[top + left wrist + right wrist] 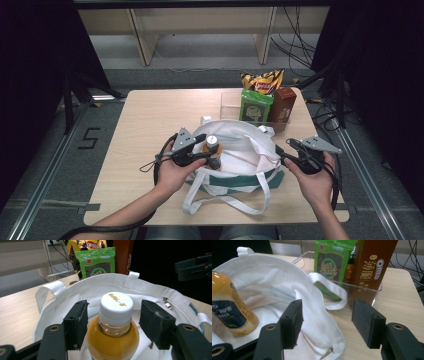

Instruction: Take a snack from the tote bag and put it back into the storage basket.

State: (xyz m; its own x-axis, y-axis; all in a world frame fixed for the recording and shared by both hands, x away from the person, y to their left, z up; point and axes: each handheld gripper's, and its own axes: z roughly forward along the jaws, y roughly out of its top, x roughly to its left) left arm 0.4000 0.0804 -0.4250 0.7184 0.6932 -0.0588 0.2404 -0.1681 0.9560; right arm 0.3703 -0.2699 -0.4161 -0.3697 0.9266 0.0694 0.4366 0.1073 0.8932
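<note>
Straddling bottle point(113, 332) w/ L gripper point(113, 322)

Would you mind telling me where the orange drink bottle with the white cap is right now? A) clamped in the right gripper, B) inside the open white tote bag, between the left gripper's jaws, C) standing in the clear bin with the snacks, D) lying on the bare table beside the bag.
B: the bottle stands in the white tote bag between the left gripper's parted pads.
</note>
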